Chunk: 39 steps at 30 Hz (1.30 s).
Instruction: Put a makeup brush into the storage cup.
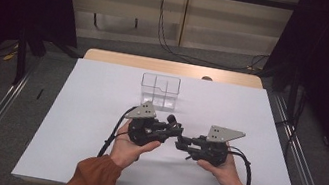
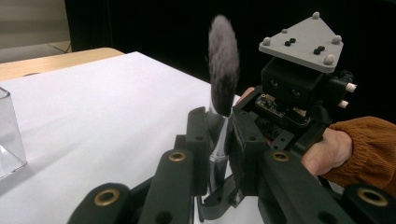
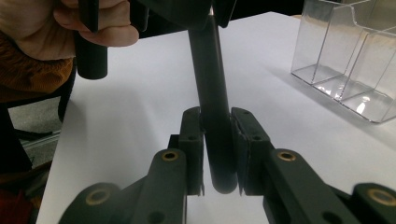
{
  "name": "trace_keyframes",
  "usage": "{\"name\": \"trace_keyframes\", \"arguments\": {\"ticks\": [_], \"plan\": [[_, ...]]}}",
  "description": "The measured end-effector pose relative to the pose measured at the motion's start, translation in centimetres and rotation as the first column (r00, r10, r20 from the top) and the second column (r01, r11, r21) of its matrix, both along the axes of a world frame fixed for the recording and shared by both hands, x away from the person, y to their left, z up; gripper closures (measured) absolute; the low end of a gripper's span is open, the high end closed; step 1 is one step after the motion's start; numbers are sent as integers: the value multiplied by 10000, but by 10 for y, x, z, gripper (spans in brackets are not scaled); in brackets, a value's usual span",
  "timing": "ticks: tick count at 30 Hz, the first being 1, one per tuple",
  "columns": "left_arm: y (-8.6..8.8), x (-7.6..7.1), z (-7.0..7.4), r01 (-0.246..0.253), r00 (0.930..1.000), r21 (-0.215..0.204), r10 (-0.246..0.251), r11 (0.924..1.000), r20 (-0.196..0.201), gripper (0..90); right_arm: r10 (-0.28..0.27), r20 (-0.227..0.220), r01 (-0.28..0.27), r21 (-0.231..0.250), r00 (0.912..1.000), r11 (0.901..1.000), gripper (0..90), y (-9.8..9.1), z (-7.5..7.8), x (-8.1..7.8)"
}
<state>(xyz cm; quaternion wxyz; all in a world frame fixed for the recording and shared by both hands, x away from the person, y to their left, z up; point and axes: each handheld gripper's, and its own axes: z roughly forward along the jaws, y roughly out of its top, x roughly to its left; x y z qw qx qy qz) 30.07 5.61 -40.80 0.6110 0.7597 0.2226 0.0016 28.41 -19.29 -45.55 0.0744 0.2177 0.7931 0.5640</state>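
A makeup brush [image 2: 223, 70] with a dark fluffy head stands upright between my two grippers, above the white table. My left gripper [image 2: 219, 140] is shut on its silver ferrule, just under the bristles. My right gripper [image 3: 217, 149] is shut on the lower end of the dark handle [image 3: 210, 79], with both pads against it. In the high view the left gripper [image 1: 178, 126] and the right gripper [image 1: 182, 143] meet tip to tip at the middle of the table, with the brush [image 1: 173, 120] small and dark between them.
A clear plastic organiser [image 1: 159, 90] with several compartments stands behind the grippers, toward the far side of the white table sheet [image 1: 88, 110]. It also appears at the left edge [image 2: 9, 135] and the upper right [image 3: 345, 60]. Metal rails run along both sides of the table.
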Motion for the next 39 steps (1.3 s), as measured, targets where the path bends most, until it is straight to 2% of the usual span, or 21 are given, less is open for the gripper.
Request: {"name": "trace_keyframes", "arguments": {"ticks": [4,5,9,18,20,23,25,28,33,35,37,39], "plan": [[1,0,0,-36,10000,138,36,9999,63,796,3,32,-4,33,10000,10000,712,0,1,-1],[1,0,0,-42,10000,41,42,10000,-18,796,-28,38,27,72,10000,10000,708,0,1,-1],[2,1,0,-30,10000,72,30,10000,-25,796,-86,32,85,158,10000,9998,668,-1,2,-1],[3,3,1,-59,9999,227,62,9997,-95,796,-188,-102,190,212,9998,9996,428,-2,3,0],[3,3,2,-72,9999,221,74,9997,-88,796,-165,-97,167,219,9998,9996,420,-2,3,0],[4,3,2,-104,9999,217,106,9997,-93,796,-225,-121,228,285,9997,9993,327,-3,3,0],[5,3,3,-109,9999,231,111,9997,-95,795,-218,-158,223,301,9996,9993,300,-3,4,0],[5,3,3,-130,9999,270,132,9995,-82,795,-295,-375,309,375,9989,9988,188,-3,4,1],[5,3,3,-112,9999,312,114,9994,-73,796,-465,-609,493,457,9971,9977,96,-4,4,3],[6,4,4,-134,9999,333,135,9994,-52,796,-471,-506,494,457,9976,9977,84,-5,5,2],[6,4,4,-137,9999,355,139,9993,-51,795,-461,-529,486,477,9975,9977,36,-5,5,2],[7,4,4,-163,9998,372,167,9992,-80,795,-447,-516,475,539,9977,9974,35,-5,5,2]]}}
